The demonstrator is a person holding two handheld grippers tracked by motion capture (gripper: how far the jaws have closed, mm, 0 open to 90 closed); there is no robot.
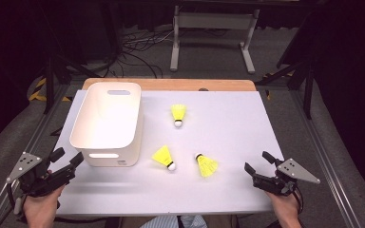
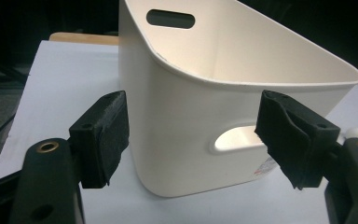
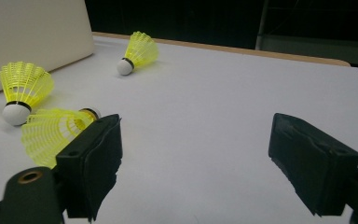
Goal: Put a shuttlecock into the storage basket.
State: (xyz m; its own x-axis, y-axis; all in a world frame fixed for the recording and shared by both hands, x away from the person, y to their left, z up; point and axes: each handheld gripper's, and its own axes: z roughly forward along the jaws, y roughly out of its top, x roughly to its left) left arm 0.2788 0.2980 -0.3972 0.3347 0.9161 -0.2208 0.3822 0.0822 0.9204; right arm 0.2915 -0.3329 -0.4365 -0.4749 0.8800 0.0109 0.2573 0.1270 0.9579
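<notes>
In the high view, the left hand-held gripper [image 1: 68, 157] sits at the near left corner of the desk [image 1: 237, 123], its jaws spread wide and holding nothing. Just ahead of it and slightly to its right stands a white bin [image 1: 107, 122], upright, its near wall close to the jaw tips but not touching them. The right hand-held gripper [image 1: 258, 161] rests at the near right corner, jaws also wide apart and empty. Three yellow shuttlecocks lie between the two grippers. The nearest shuttlecock [image 1: 206, 165] is to the left of the right gripper, near but apart from it. The middle shuttlecock [image 1: 164, 157] lies further left, just beside the bin's near corner. The far shuttlecock [image 1: 178, 115] lies well ahead, right of the bin.

In the left gripper view, the open jaws frame the bin [image 2: 186, 135], whose rounded near corner and handle slot stand between them, a little beyond the pads [image 2: 105, 140].

In the right gripper view, the jaws gape with bare desk [image 3: 223, 116] between them. The nearest shuttlecock [image 3: 51, 133] lies on its side just beyond the left jaw, partly hidden by it. The middle shuttlecock [image 3: 23, 91] is behind that one, and the far shuttlecock [image 3: 137, 52] further ahead, beside the bin [image 3: 32, 37].
</notes>
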